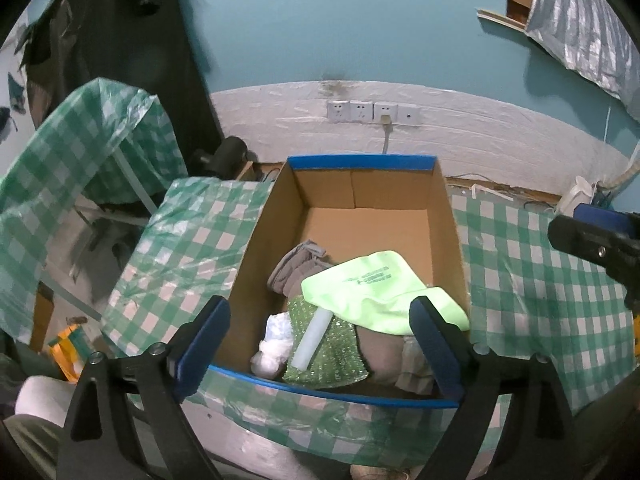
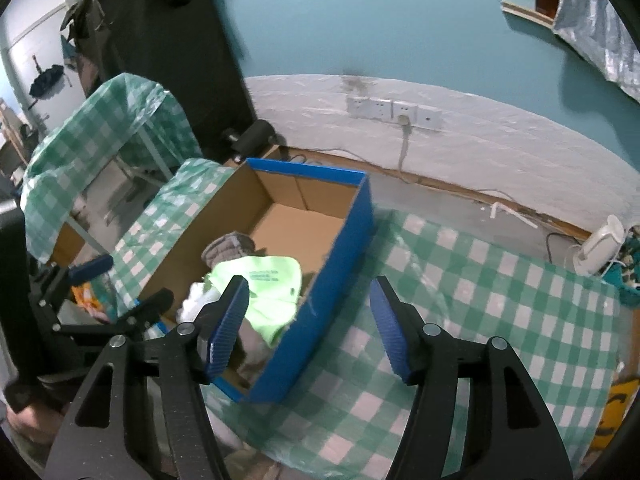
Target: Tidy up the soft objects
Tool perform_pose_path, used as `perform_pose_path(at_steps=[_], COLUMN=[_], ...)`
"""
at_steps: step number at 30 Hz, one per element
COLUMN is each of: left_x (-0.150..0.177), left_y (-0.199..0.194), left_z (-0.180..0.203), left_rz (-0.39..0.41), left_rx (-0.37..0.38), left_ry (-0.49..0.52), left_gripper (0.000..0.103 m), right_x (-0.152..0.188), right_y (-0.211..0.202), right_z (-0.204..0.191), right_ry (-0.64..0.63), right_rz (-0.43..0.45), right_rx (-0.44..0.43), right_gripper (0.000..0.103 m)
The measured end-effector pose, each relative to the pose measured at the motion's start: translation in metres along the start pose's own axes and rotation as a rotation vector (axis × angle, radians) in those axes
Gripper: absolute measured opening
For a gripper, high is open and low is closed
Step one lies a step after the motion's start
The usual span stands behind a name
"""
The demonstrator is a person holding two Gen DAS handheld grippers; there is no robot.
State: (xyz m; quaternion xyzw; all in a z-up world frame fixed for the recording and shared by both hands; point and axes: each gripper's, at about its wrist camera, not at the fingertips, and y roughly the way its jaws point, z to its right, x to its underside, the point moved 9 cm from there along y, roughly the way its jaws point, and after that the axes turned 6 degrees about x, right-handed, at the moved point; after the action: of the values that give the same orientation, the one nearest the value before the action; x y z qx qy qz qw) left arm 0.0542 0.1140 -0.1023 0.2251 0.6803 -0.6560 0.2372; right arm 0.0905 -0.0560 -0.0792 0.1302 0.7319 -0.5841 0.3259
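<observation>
- While I hold my left tool over the near end of the cardboard box, its two blue-padded fingers stand wide apart with nothing between them.
- My right tool hangs over the box's near right wall, likewise spread open and holding nothing.
- Just beyond the left tool, inside the box, a lime-green cloth with printed lettering lies on top of the pile.
- Under it sit a sparkly green fabric, a pale tube resting on that fabric, and a white crumpled piece to its left.
- A grey garment lies behind them; another greyish one fills the near right corner.
- The far half of the box shows bare cardboard.
- The box stands on the counter, which is covered in a green-and-white checked plastic sheet.
- Farther off, wall sockets sit on the white band of the teal wall.
</observation>
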Motion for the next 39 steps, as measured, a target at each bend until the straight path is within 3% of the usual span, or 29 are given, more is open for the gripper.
perform_pose_path(at_steps=[6,12,20,25,39], left_x=[-0.006,-0.008,-0.011,-0.005,-0.005], left_y=[-0.014,-0.019,-0.012,0.000,0.002], left_z=[0.019,0.036,0.034,0.037,0.043], left_rz=[0.035,0.053,0.027,-0.034,-0.032], left_rx=[-0.011,0.011,0.019,0.022,0.012], left_ry=[0.054,0.078,0.021,0.015,0.042], left_gripper=[0.101,0.101,0.101,0.101,0.101], right_x=[0.006,0.013,0.016,0.017,0.018], right_y=[-0.010,-0.010,-0.008,-0.006,0.000], right_z=[0.016,0.032,0.040,0.042,0.044], right_ry=[0.025,0.026,0.040,0.042,0.049], right_rz=[0.019,0.018,0.012,0.007,-0.006], right_rx=[0.017,0.053,0.051,0.048,0.056], right_gripper=[0.063,0.063,0.063,0.063,0.064])
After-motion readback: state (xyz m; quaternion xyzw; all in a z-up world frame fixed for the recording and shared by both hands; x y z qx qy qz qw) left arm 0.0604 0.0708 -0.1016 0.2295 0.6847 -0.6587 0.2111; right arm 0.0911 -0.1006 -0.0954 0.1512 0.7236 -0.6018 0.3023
